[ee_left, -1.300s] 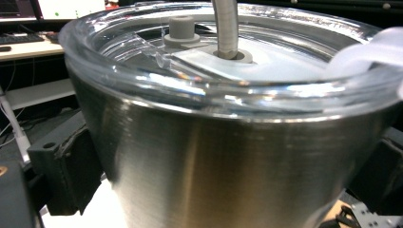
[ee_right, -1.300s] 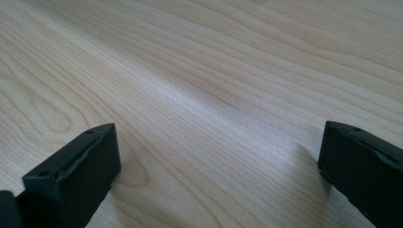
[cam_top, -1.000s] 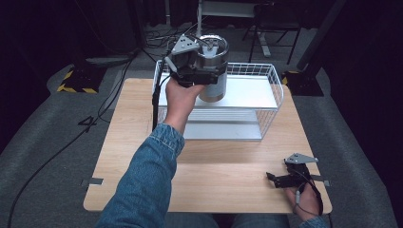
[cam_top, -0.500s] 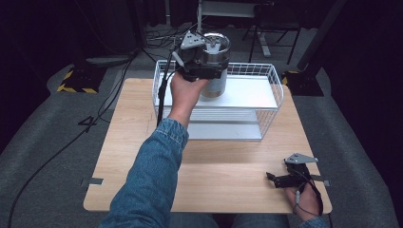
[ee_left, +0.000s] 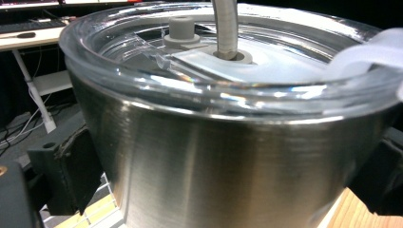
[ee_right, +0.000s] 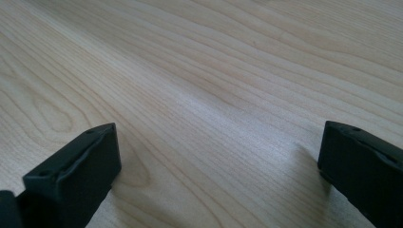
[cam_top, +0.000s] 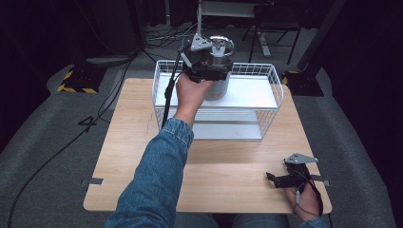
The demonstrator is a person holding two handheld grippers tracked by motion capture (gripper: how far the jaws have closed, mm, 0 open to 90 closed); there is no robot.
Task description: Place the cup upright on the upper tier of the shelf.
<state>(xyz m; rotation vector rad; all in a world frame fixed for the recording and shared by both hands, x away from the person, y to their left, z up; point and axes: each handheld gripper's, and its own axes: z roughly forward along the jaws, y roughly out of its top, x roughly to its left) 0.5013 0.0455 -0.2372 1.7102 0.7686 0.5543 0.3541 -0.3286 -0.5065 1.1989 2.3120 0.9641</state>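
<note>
While the left gripper (cam_top: 209, 66) clamps its fingers (ee_left: 71, 171) on either side of a steel tumbler (cam_top: 219, 71), that cup hangs above the upper shelf of the white wire rack (cam_top: 266, 76) at twelve o'clock on the tabletop (cam_top: 128, 142), its base near the shelf (contact cannot be told). Seen from the left gripper view, the tumbler (ee_left: 228, 161) carries a clear lid (ee_left: 209, 61) with a straw (ee_left: 225, 26) through it. At five o'clock, the right gripper (cam_top: 278, 178) rests low on the wood near the edge, its fingers (ee_right: 81, 171) spread wide with nothing between them.
</note>
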